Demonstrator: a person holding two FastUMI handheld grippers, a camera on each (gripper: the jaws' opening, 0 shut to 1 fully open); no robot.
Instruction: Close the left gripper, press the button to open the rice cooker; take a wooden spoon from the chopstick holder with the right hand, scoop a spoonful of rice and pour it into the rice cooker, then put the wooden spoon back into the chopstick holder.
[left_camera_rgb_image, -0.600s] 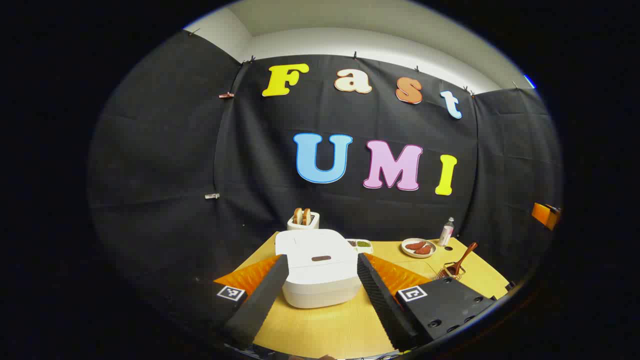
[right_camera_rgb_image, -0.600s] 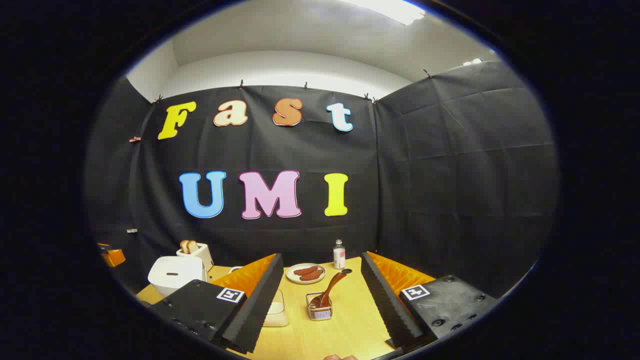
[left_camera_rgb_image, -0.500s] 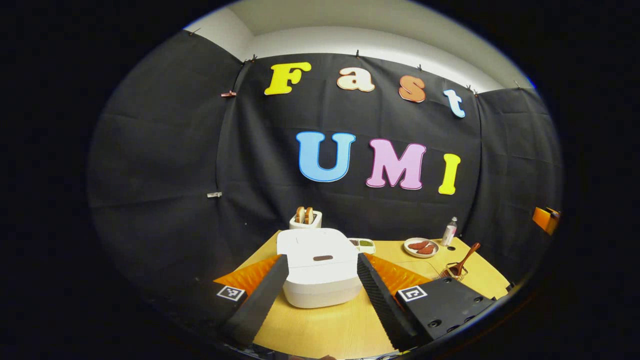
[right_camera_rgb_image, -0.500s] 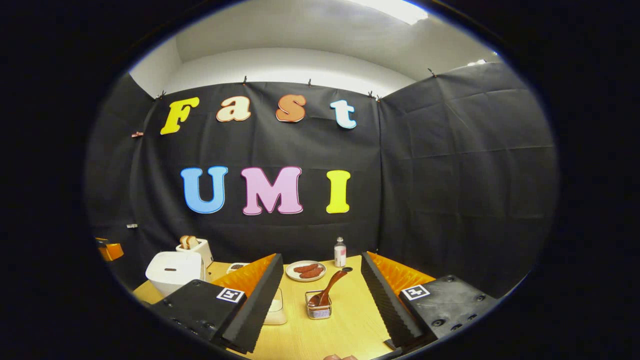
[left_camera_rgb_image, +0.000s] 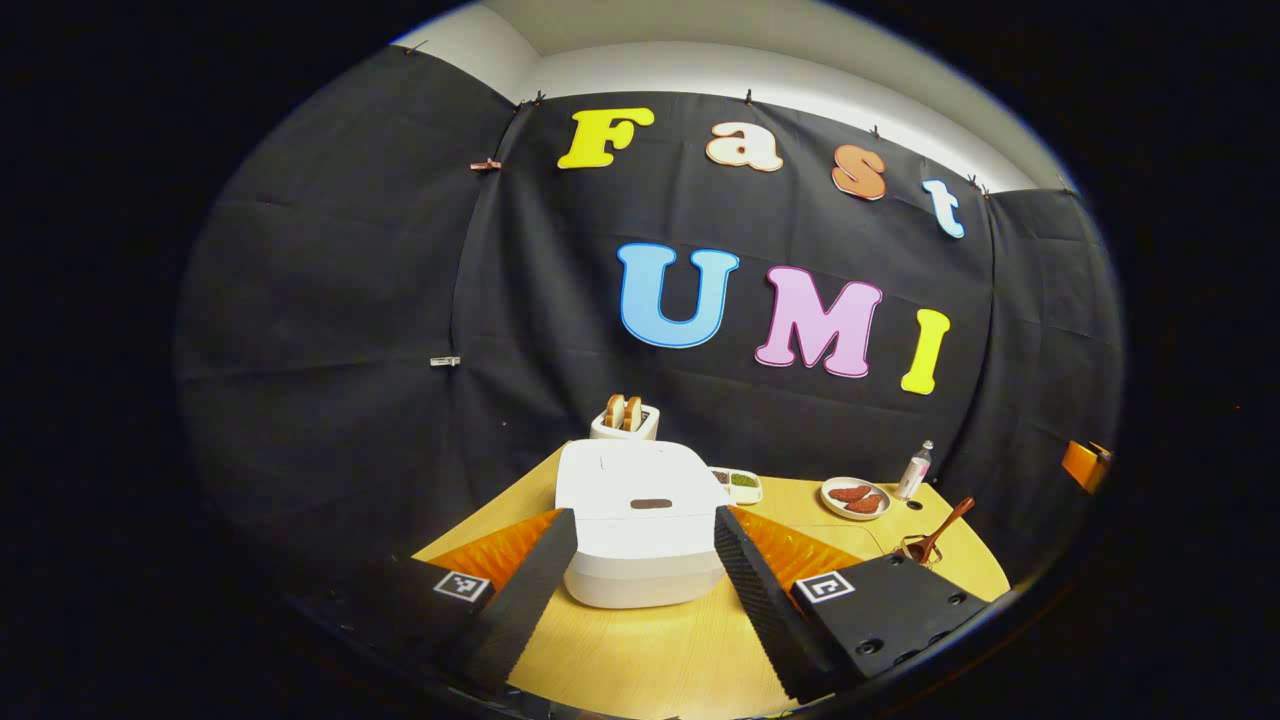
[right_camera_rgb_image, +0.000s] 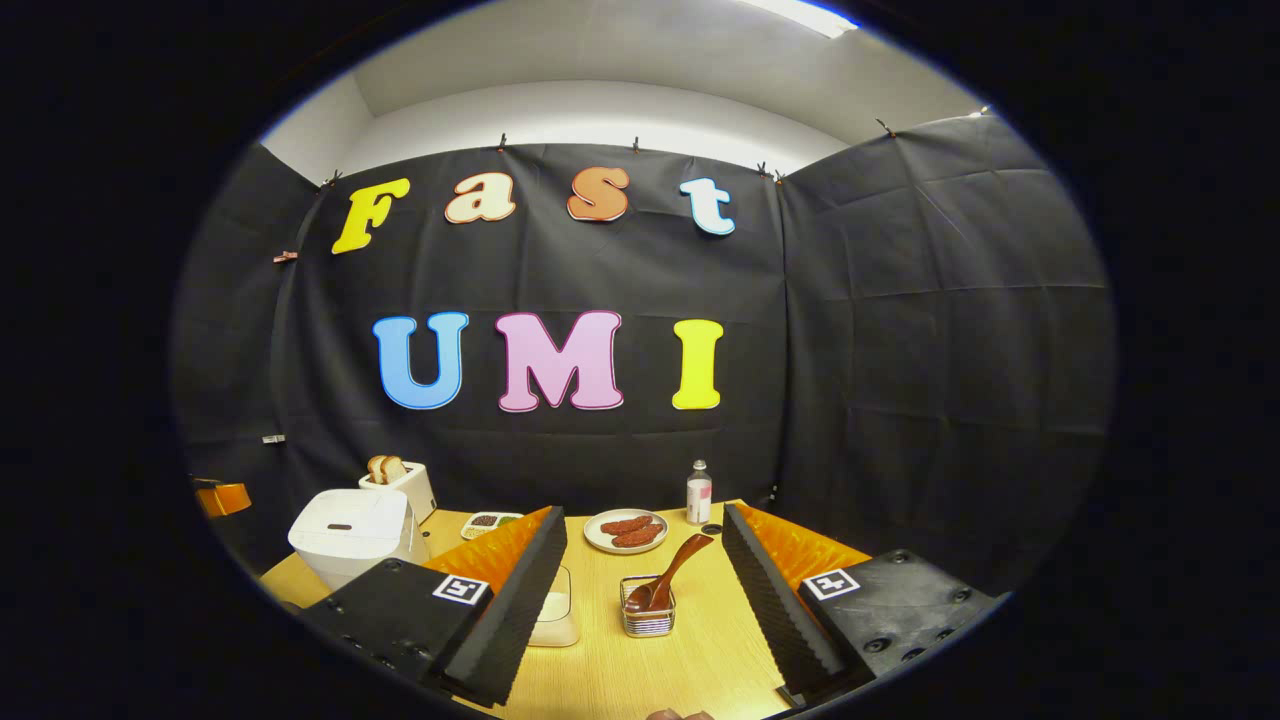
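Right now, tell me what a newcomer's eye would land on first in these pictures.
The boxy white rice cooker, lid shut, sits on the yellow wooden table straight ahead between the open left gripper fingers. In the right gripper view, a brown wooden spoon leans in a small wire chopstick holder between the open right gripper fingers, with a plate of reddish-brown sausages behind.
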